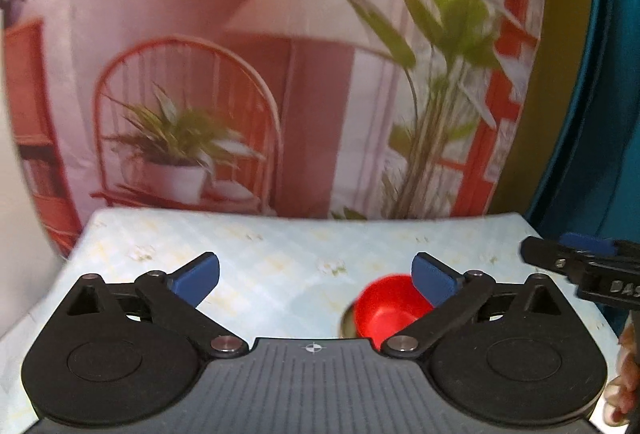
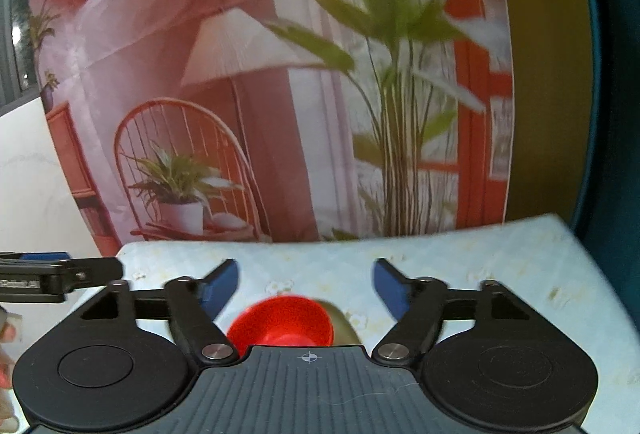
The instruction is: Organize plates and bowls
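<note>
I am holding my left gripper [image 1: 316, 276] above the table [image 1: 260, 274], its 2 blue-padded fingers [image 1: 196, 278] spread wide and pinching nothing. The red bowl [image 1: 390, 308] is sitting on the pale floral tablecloth just below my right-hand finger, which is overlapping its rim in this view; a pale, rounded edge (too hidden to identify) is showing beside it at the left.

I am holding my right gripper [image 2: 306, 284] likewise spread apart and gripping nothing, with the red bowl [image 2: 282, 322] lying centred below the gap between the 2 fingers, partly hidden by the gripper body. A pale curved object [image 2: 344, 326] is showing behind the bowl at its right.

From the left wrist view, my right gripper [image 1: 580, 266] is entering at the right edge, bearing white lettering of which only "DAS" is readable. A printed backdrop [image 1: 240, 73] showing a lamp, a chair and plants is hanging behind the table.
</note>
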{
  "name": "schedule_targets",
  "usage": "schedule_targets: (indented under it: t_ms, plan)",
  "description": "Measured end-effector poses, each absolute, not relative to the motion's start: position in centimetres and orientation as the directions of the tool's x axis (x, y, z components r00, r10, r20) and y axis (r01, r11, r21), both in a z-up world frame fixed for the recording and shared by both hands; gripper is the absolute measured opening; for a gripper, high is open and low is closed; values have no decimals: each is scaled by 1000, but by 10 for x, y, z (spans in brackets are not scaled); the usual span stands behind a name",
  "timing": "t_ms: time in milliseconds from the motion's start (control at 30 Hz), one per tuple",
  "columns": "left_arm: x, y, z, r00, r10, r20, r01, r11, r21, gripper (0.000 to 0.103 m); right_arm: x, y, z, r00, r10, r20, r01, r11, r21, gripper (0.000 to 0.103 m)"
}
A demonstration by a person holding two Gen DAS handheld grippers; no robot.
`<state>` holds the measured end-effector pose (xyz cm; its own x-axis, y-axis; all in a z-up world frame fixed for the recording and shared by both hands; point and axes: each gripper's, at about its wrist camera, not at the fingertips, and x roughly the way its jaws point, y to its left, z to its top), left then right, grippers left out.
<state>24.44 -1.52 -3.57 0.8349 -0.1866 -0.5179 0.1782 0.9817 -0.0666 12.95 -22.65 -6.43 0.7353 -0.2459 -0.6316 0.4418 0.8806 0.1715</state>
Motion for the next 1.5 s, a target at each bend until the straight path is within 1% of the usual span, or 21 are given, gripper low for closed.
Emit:
schedule_targets:
  t_ms: [33, 67, 133, 367, 433, 600, 700, 800, 1067, 1500]
  plan:
    - [240, -13, -30, 843, -171, -510, 164, 985, -58, 103, 130, -223, -54, 739, -256, -623, 439, 884, 158, 89]
    - [235, -11, -24, 851, -154, -503, 149, 988, -50, 103, 130, -220, -46, 744, -261, -615, 436, 887, 150, 96]
    - [224, -5, -10, 863, -126, -489, 122, 992, -41, 103, 129, -211, -28, 753, -274, -598, 429, 894, 131, 103]
    - [188, 13, 30, 897, -68, -438, 64, 998, -23, 103, 120, -185, 23, 777, -291, -558, 414, 904, 104, 103]
    - [174, 17, 42, 911, -55, -410, 55, 998, -12, 103, 114, -180, 35, 783, -296, -547, 414, 904, 104, 103]
    - [144, 22, 67, 941, -23, -338, 34, 999, 27, 103, 102, -169, 56, 791, -316, -525, 426, 899, 100, 103]
    - [131, 23, 78, 949, -10, -315, 23, 999, 37, 103, 94, -163, 64, 784, -344, -516, 443, 893, 78, 103]
    - [124, 22, 84, 951, -1, -310, 17, 999, 50, 103, 87, -159, 70, 787, -362, -500, 447, 893, 58, 103]
    - [118, 21, 86, 944, 14, -329, 4, 998, 56, 103, 74, -159, 81, 803, -356, -478, 438, 896, 69, 103]
    - [119, 24, 83, 944, 18, -329, 6, 998, 69, 103, 71, -161, 82, 797, -365, -481, 446, 893, 61, 103]
